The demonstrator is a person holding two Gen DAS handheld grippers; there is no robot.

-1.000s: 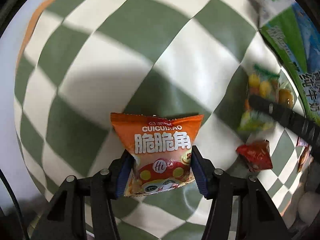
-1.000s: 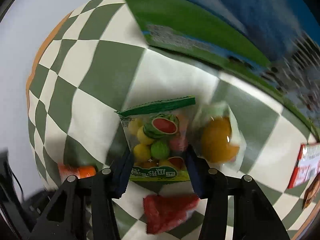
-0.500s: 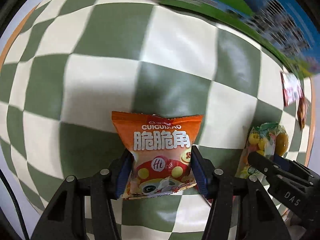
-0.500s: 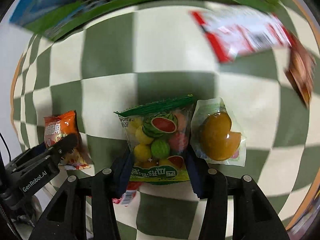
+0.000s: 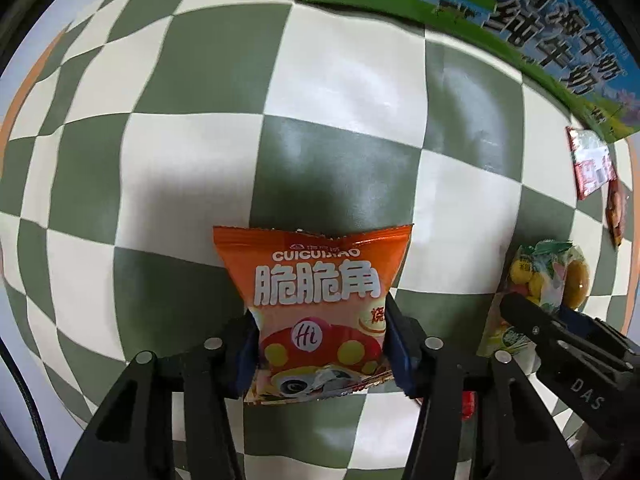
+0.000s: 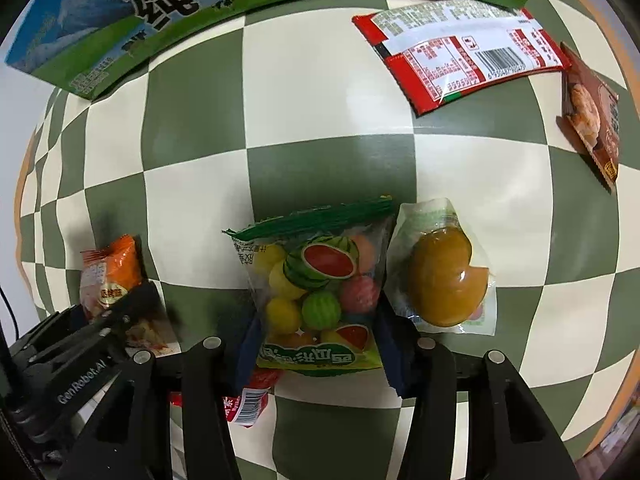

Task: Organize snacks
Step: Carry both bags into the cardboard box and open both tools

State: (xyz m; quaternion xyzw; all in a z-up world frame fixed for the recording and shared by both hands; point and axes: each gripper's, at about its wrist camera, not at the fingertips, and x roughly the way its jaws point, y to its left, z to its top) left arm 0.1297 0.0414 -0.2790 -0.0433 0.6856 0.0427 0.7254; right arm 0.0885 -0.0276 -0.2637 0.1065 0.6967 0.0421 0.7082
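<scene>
Checkered green-white table (image 5: 340, 92) carried snacks below the milk carton (image 6: 120, 12). Left gripper (image 5: 320, 344) clamped the orange chip bag (image 5: 316, 300); right gripper (image 6: 316, 344) clamped the fruit candy bag (image 6: 316, 292), jelly pouch (image 6: 444, 276) touching beside it.

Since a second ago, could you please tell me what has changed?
Both grippers swung toward the green-and-blue milk carton, bringing the red-and-white flat packet into view. Unchanged: left gripper clamps the orange crisp bag; right gripper clamps the clear fruit-candy bag.

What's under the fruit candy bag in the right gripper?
A red packet pokes out beneath the candy bag held by the right gripper. Most of it is covered.
</scene>
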